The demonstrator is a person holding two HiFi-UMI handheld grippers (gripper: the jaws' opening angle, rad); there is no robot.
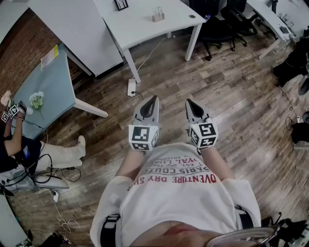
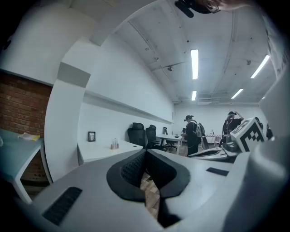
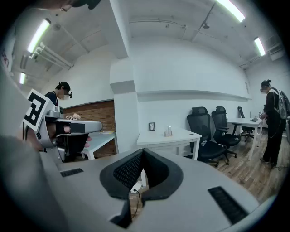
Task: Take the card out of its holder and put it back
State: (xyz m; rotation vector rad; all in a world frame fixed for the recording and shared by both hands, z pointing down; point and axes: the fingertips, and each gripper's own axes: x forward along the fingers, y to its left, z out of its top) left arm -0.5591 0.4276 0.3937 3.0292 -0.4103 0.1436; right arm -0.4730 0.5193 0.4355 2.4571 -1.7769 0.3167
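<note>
Floor of brown wood planks (image 1: 241, 87) fills most of the head view. A white rectangular desk (image 1: 140, 26) stands at top centre and a pale blue desk (image 1: 48, 87) at the left. The grey left tongs (image 1: 154, 99) and grey right tongs (image 1: 189, 102) sit side by side mid-frame, each closed together on nothing. A small card holder (image 1: 158, 16) stands on the white desk, well apart from both; its card is too small to make out.

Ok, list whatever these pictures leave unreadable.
- Stand on the white table, head view: too small to tell whether it holds a card.
- Small frame, head view: cut off by the top edge; contents too small.
- Seated person, head view: cut off by the left edge.
</note>
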